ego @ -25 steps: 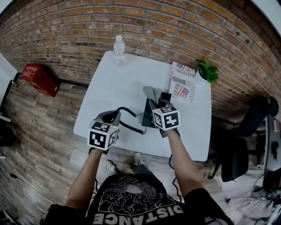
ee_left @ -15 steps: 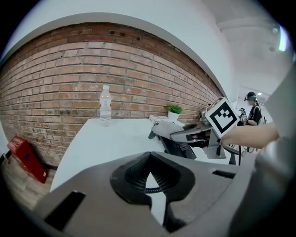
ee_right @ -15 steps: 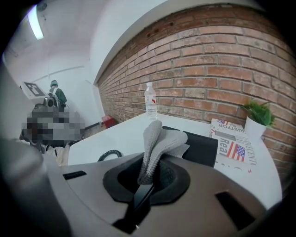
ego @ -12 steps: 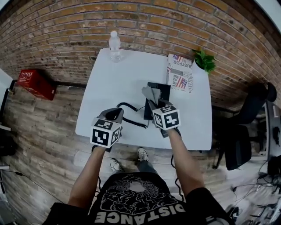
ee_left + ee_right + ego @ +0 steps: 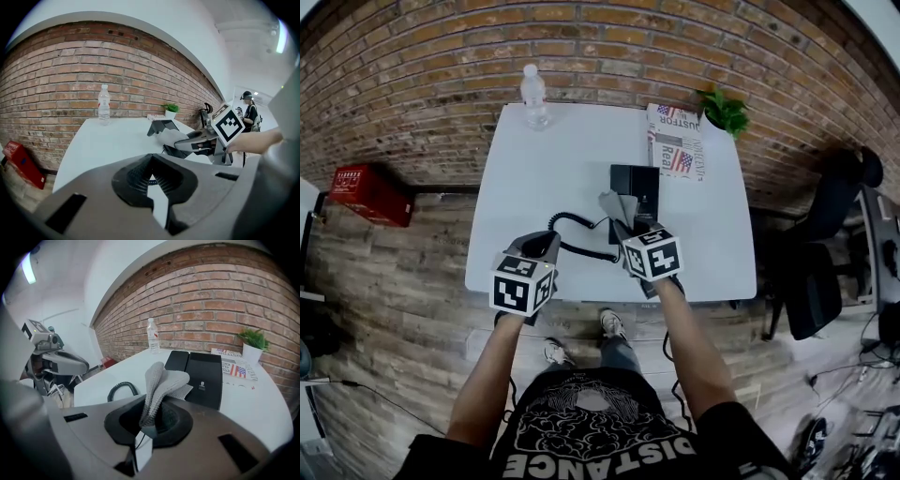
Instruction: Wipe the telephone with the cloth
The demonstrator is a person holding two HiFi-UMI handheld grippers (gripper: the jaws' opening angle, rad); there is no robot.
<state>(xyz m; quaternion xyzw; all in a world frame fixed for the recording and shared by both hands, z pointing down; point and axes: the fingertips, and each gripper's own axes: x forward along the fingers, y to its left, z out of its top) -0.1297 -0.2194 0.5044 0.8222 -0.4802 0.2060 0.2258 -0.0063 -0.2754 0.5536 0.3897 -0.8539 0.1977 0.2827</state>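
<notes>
From the head view, you are pulling your right hand-held gripper [image 5: 626, 228] back toward yourself. A second ago the cloth [image 5: 617, 203] was lying over the telephone [image 5: 639, 183]. Now the telephone is sitting just ahead of that hand-held gripper, and only the tip of the cloth is reaching its near end. I think this means one wipe is ending, and you will need to push forward again to clean the rest. Your left hand-held gripper [image 5: 538, 246] is staying off to the left side, and the curly cord [image 5: 581, 249] is running across the counter [image 5: 553, 169] just ahead of it.

In the left gripper view, the jaws are sitting close together and holding nothing. Only a thin gap is showing, with a bit of cord behind it. The telephone is lying ahead and to the right, well apart from this hand-held gripper.

In the right gripper view, the jaws are squeezing the cloth tight. The cloth is sticking up and flopping forward toward the black telephone just ahead. I cannot tell if it is touching.
</notes>
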